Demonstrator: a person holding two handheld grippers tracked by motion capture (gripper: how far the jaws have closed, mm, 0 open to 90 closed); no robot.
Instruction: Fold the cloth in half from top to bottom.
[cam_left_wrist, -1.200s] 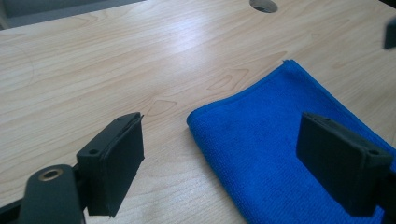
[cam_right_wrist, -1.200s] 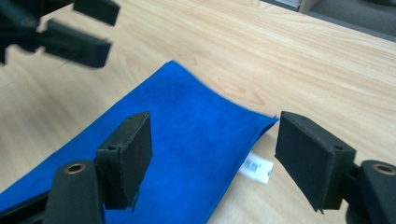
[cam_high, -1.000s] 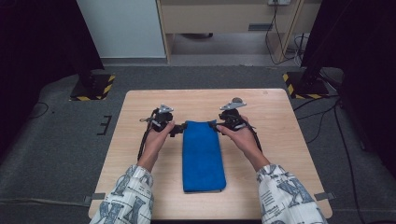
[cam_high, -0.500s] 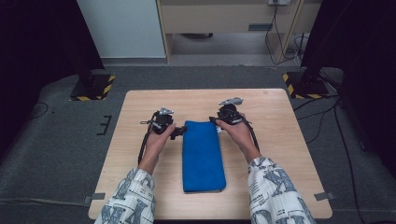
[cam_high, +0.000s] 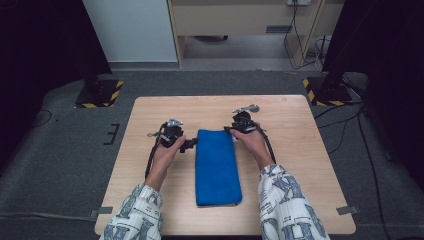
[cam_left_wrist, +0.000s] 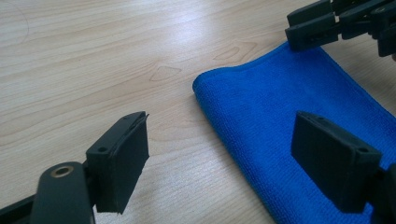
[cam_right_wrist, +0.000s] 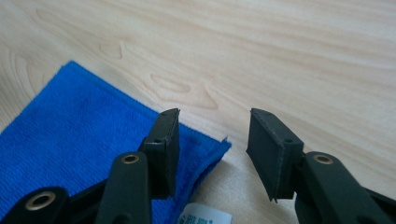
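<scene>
Evidently early: folded blue towel (cam_high: 216, 167) lies flat mid-table (cam_high: 310, 165), neither far corner gripped yet.
Left gripper (cam_high: 187, 144) stands wide, empty, beside its corner; right gripper (cam_right_wrist: 212, 154), jaws just closing, straddles the other corner without pinching. Its view alone reveals a white label (cam_right_wrist: 205, 217).

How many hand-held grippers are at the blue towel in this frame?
2. The left hand-held gripper sits at the blue towel's far left corner, jaws wide; the right hand-held gripper is at its far right corner, jaws astride that corner.
</scene>
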